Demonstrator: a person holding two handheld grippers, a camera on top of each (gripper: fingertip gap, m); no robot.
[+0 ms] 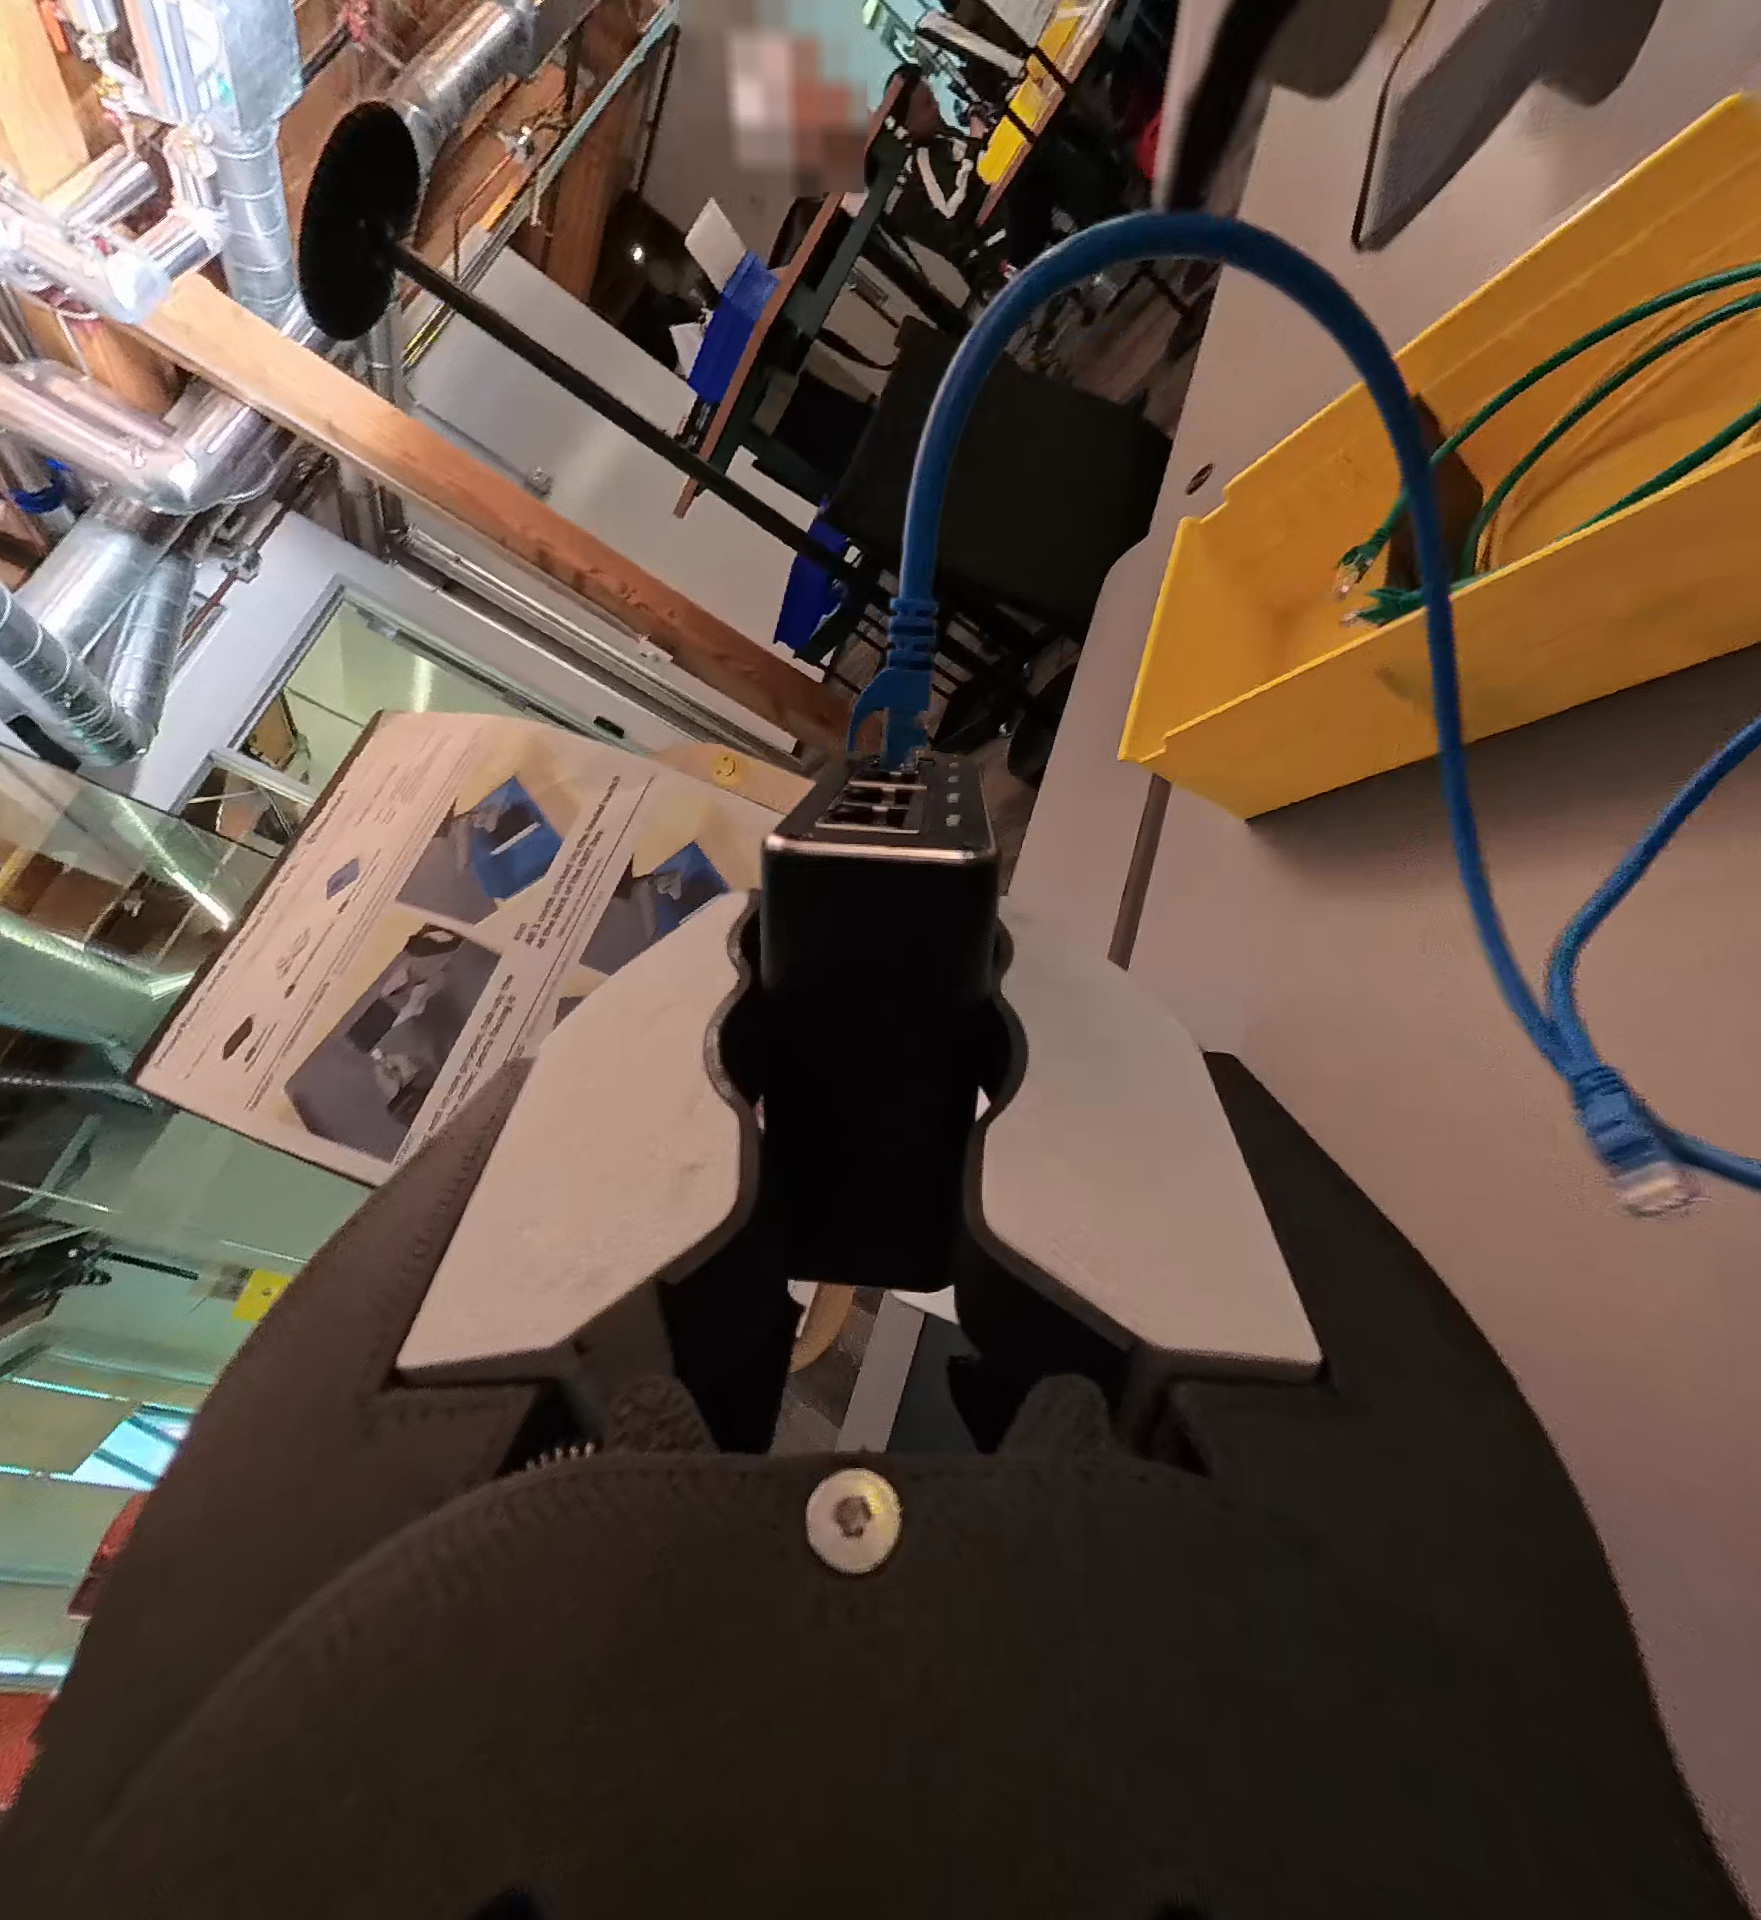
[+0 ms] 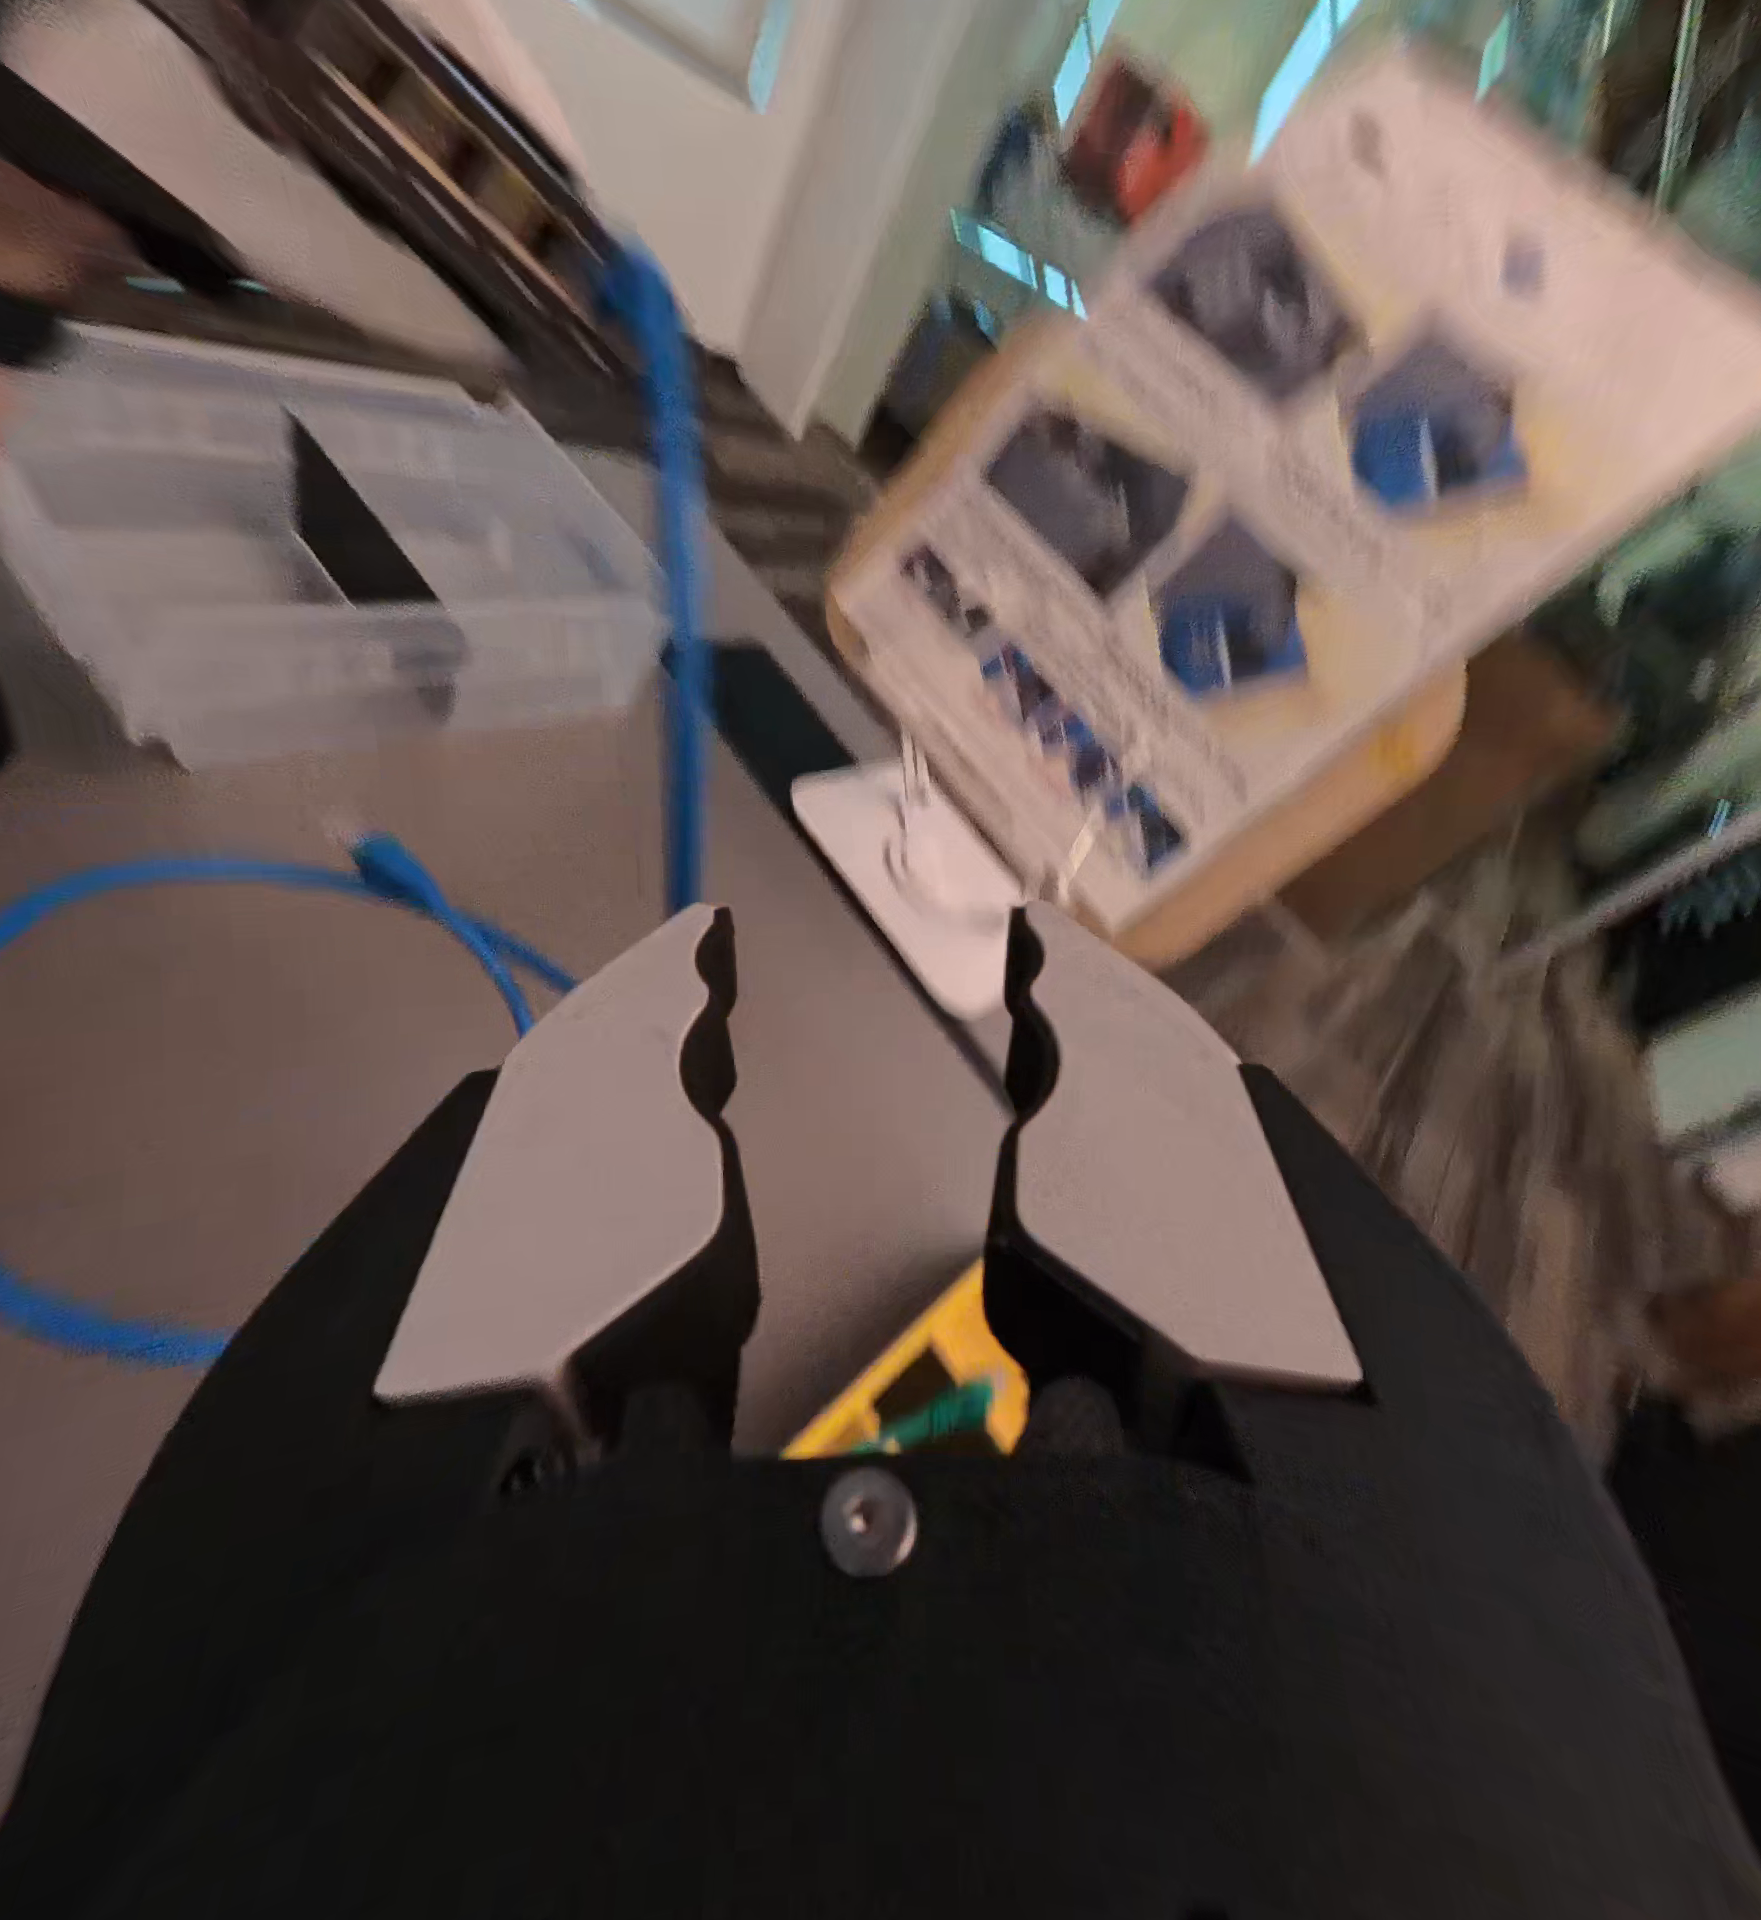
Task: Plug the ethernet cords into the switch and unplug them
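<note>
- Now my left gripper (image 1: 876, 1049) clamps the black switch (image 1: 878, 997) off the table, ports outward for access.
- One blue ethernet cord (image 1: 969, 416) sits plugged in; its loose plug (image 1: 1624, 1153) dangles.
- My right gripper (image 2: 871, 997) is spread, holding nothing.
- Green cords (image 1: 1624, 416) wait in the yellow bin (image 1: 1302, 675).

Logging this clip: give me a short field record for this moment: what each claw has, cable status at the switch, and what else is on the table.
left claw: shut on the black switch, held off the table
right claw: open, holds nothing; view is motion-blurred
plugged cable: blue ethernet cord seated in a far port of the switch
loose end: blue connector unplugged, near the grey table
bin: yellow bin on the table, holding green cords
background: printed instruction board
</note>
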